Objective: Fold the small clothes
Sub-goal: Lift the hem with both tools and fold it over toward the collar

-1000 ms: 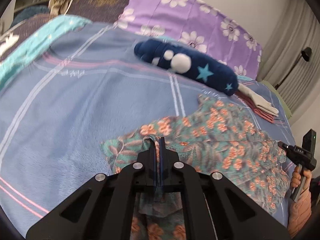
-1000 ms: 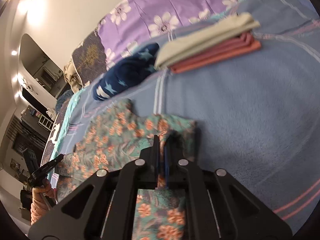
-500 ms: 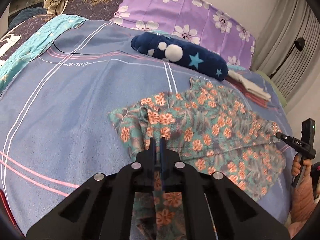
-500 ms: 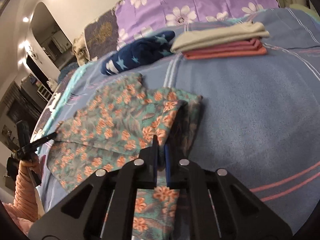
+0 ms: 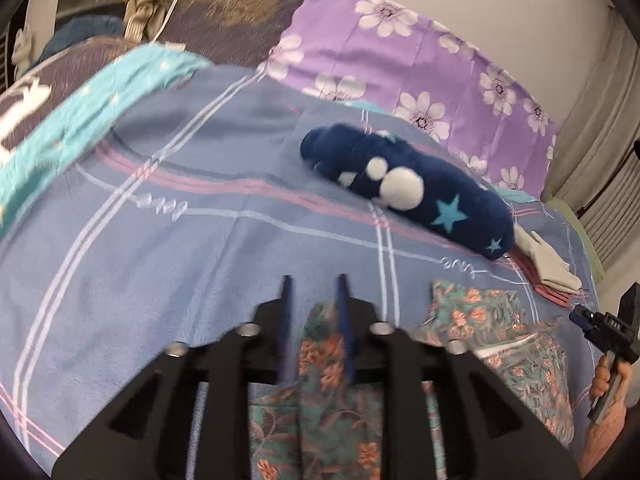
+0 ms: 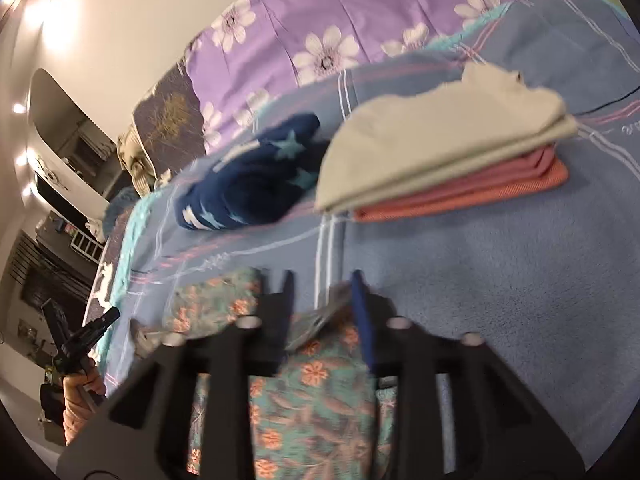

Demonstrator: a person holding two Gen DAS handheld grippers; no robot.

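A teal garment with orange flowers [image 5: 472, 320] lies on the blue bedspread [image 5: 160, 264], partly folded. My left gripper [image 5: 312, 292] is open over its near left edge, with cloth lying loose between and below the fingers. My right gripper [image 6: 320, 288] is open over the same garment [image 6: 312, 392] at its right edge, the fabric slack under it. Each gripper shows in the other's view: the right gripper at the far right of the left wrist view [image 5: 600, 328], the left gripper at the far left of the right wrist view [image 6: 80, 340].
A navy plush toy with stars [image 5: 404, 188] lies beyond the garment. A stack of folded beige and pink clothes [image 6: 444, 168] sits at the right. Purple flowered pillows [image 5: 400, 52] line the back. A teal blanket [image 5: 80, 112] runs along the left side.
Both grippers have opened and let go of the garment. Both have moved forward over its folded edge, and the cloth now lies on the bed.
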